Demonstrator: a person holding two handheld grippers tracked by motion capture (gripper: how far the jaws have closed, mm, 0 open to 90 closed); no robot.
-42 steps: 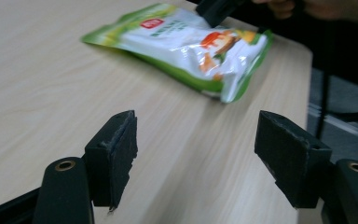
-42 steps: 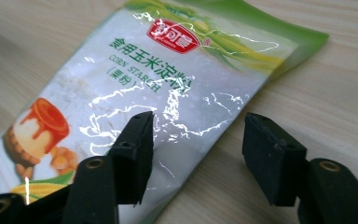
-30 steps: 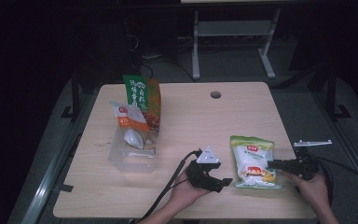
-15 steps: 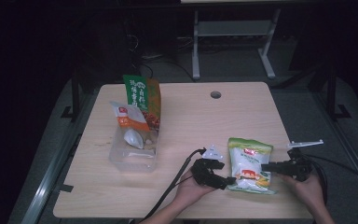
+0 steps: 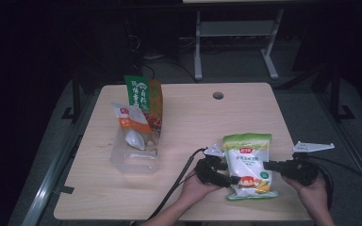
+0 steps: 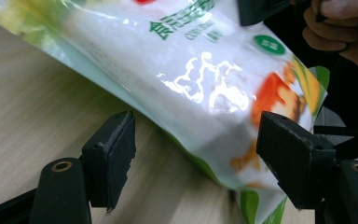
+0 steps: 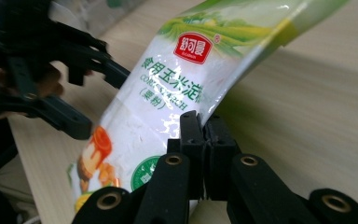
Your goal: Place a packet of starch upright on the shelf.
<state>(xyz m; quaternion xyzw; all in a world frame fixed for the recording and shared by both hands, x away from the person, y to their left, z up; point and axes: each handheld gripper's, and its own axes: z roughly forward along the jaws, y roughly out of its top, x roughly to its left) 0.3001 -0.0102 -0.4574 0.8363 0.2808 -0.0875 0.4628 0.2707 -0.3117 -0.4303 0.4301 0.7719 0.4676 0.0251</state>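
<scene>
A white cornstarch bag (image 5: 249,162) with a green top and a red logo is raised on a tilt at the table's front right. My right gripper (image 5: 266,165) is shut on its right edge; in the right gripper view the jaws (image 7: 204,126) pinch the bag (image 7: 168,93) near its lower side. My left gripper (image 5: 233,180) is open at the bag's lower left. In the left gripper view the bag (image 6: 191,79) hangs just past and between the spread fingertips (image 6: 196,144), its lower edge off the wood.
A clear plastic container (image 5: 134,162) stands at the table's left, holding a tall green and orange bag (image 5: 141,94) and a white and orange pouch (image 5: 131,120). A cable hole (image 5: 218,95) lies near the far edge. The left gripper's cable (image 5: 179,179) trails off the front edge.
The starch bag went from lying flat to tilted up, lifted by my right gripper and shifted a little left. My left gripper moved right to the bag's lower left edge.
</scene>
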